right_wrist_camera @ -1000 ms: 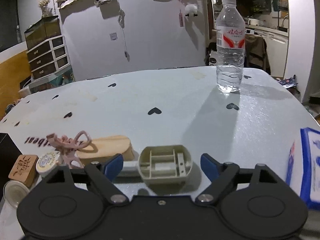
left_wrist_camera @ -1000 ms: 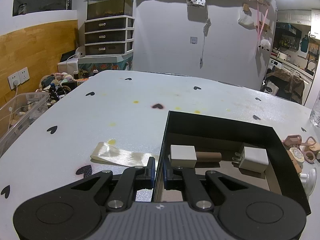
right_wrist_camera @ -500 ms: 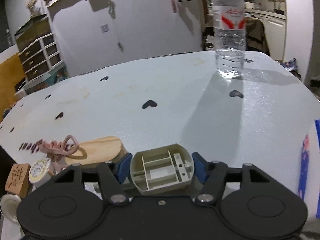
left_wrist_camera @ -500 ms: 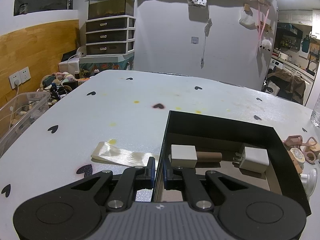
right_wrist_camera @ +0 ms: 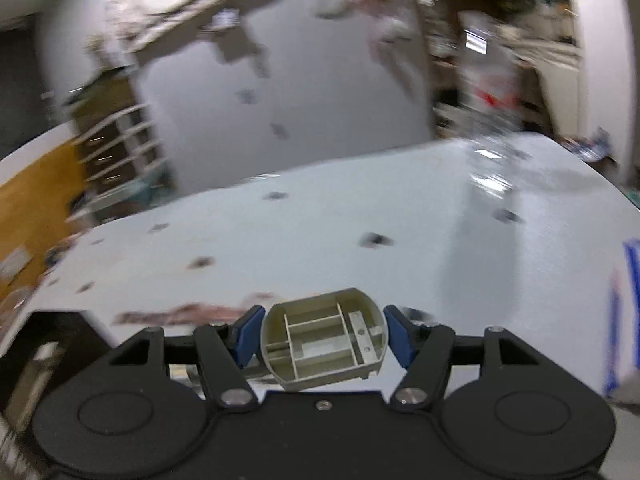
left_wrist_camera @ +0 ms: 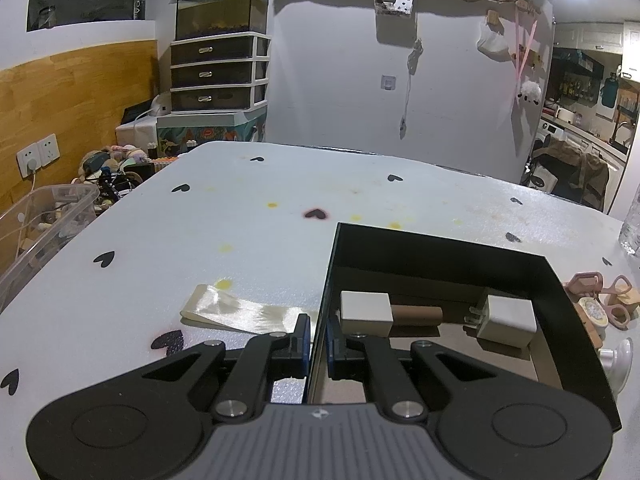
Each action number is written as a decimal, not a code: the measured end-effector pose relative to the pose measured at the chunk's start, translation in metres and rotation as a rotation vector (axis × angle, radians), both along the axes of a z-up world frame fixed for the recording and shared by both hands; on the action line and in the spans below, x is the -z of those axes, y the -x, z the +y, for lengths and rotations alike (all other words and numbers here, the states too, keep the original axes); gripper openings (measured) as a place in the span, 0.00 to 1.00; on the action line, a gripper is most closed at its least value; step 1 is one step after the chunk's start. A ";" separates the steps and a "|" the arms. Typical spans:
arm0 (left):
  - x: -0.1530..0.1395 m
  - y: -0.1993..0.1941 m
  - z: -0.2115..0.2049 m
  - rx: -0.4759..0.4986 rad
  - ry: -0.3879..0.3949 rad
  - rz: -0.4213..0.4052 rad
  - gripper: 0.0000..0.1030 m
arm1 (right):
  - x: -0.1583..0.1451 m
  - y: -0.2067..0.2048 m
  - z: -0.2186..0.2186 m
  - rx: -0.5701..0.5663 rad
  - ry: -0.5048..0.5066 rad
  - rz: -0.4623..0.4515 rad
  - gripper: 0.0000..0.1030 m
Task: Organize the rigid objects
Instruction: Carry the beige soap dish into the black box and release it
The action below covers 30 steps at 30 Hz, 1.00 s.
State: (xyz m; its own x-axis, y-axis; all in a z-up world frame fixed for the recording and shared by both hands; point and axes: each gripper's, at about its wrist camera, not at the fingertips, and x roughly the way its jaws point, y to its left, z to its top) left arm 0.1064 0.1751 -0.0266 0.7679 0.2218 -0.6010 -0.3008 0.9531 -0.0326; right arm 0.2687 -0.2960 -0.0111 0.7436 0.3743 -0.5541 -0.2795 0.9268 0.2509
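A black box [left_wrist_camera: 440, 256] stands on the white table, holding two white blocks [left_wrist_camera: 366, 312] [left_wrist_camera: 508, 320] and a brown cylinder [left_wrist_camera: 418, 314]. My left gripper [left_wrist_camera: 318, 344] is shut on the box's left wall, one blue pad on each side. In the blurred right wrist view, my right gripper [right_wrist_camera: 324, 336] is shut on a beige ribbed plastic piece [right_wrist_camera: 324, 340], lifted off the table. The box's corner [right_wrist_camera: 52, 320] shows dark at lower left there.
A cream ribbon strip [left_wrist_camera: 244, 312] lies left of the box. Pink clips [left_wrist_camera: 600, 288], a small round tin [left_wrist_camera: 594, 312] and a suction cup [left_wrist_camera: 616, 356] sit right of it. A water bottle [right_wrist_camera: 492, 92] stands far right, a blue-and-white pack [right_wrist_camera: 624, 312] at the right edge.
The right gripper closed on the beige plastic piece, lifted it and swung left toward the box; its view is now blurred. The left gripper kept still on the box wall.
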 end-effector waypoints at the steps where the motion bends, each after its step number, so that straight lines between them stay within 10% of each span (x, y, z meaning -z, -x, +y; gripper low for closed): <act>1: 0.000 0.000 0.000 0.001 0.002 -0.002 0.07 | -0.007 0.006 0.012 -0.051 0.003 -0.020 0.63; 17: 0.003 -0.002 0.010 0.050 0.025 -0.038 0.07 | -0.047 0.042 0.221 -0.930 0.326 -0.195 0.63; 30: 0.007 -0.001 0.019 0.083 0.061 -0.061 0.07 | -0.011 0.023 0.287 -1.121 0.405 0.140 0.63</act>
State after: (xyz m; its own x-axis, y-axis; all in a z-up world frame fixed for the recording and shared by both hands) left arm 0.1069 0.1945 -0.0339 0.8175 0.1207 -0.5632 -0.2168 0.9704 -0.1068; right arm 0.2461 -0.0092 -0.0003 0.0391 0.5546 -0.8312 -0.9748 0.2042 0.0903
